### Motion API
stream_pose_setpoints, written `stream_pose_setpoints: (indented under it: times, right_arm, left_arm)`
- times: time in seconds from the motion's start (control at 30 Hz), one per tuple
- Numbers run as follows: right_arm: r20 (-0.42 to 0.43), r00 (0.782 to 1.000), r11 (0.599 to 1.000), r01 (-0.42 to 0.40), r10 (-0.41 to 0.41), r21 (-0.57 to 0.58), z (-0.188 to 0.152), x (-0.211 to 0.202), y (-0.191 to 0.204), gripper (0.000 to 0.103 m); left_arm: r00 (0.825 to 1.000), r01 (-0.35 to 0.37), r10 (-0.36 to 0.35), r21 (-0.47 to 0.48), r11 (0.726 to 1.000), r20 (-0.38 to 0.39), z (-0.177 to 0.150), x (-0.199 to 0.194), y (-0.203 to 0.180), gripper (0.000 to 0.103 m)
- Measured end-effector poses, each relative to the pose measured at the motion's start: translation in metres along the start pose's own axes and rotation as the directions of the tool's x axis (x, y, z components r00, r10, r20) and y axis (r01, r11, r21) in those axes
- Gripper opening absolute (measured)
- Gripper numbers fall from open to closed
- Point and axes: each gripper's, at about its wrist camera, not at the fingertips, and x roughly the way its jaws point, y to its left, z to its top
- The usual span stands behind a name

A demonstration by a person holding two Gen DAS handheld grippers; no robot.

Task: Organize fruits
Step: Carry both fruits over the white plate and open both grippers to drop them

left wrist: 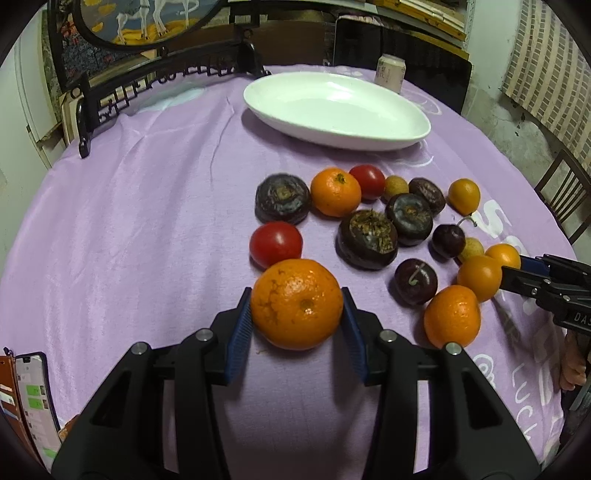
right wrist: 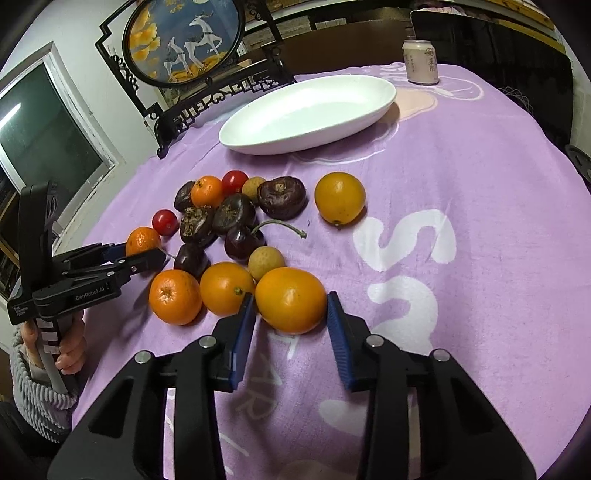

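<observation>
Left gripper [left wrist: 297, 306] clamps a mandarin [left wrist: 297, 303] on the cloth [left wrist: 147, 221], near the fruit pile; right gripper [right wrist: 291, 300] pinches an orange [right wrist: 290, 299] likewise; both likely light, soft-skinned, bruisable; hold across the widest girth; plate [left wrist: 421, 127] empty.

Home dining room: clothed table [left wrist: 147, 221], deer-art screen [right wrist: 184, 40], chair [left wrist: 565, 192]

Phone [left wrist: 35, 406]: running off the left wrist view's lower-left edge, screen text too small to read. Can [right wrist: 421, 61]: label characters too small to read. Framed deer picture [left wrist: 147, 18]: being cropped by the top edge.
</observation>
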Motion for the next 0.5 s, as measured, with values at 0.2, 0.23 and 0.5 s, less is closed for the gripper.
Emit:
stream_pose_setpoints:
  times: [0.2, 0.23, 0.5]
  right_arm:
    - [0.070, 0.997, 1.000, 0.019, -0.019, -0.006, 0.026, -0.022, 0.004, 0.039]
    - [0.079, 0.997, 1.000, 0.025, -0.023, -0.016, 0.033, -0.024, 0.007, 0.039]
    - [0.131, 0.991, 0.999, 0.045, -0.041, -0.026, 0.111, 0.002, 0.013, 0.039]
  left_arm:
    - [0.999, -0.024, 0.023, 0.018, 1.000, 0.050, 0.024, -0.015, -0.006, 0.046]
    - [0.998, -0.022, 0.020, 0.029, 0.999, 0.060, 0.033, -0.017, -0.009, 0.046]
    - [0.995, 0.010, -0.011, 0.012, 1.000, 0.100, 0.112, 0.006, -0.026, 0.046]
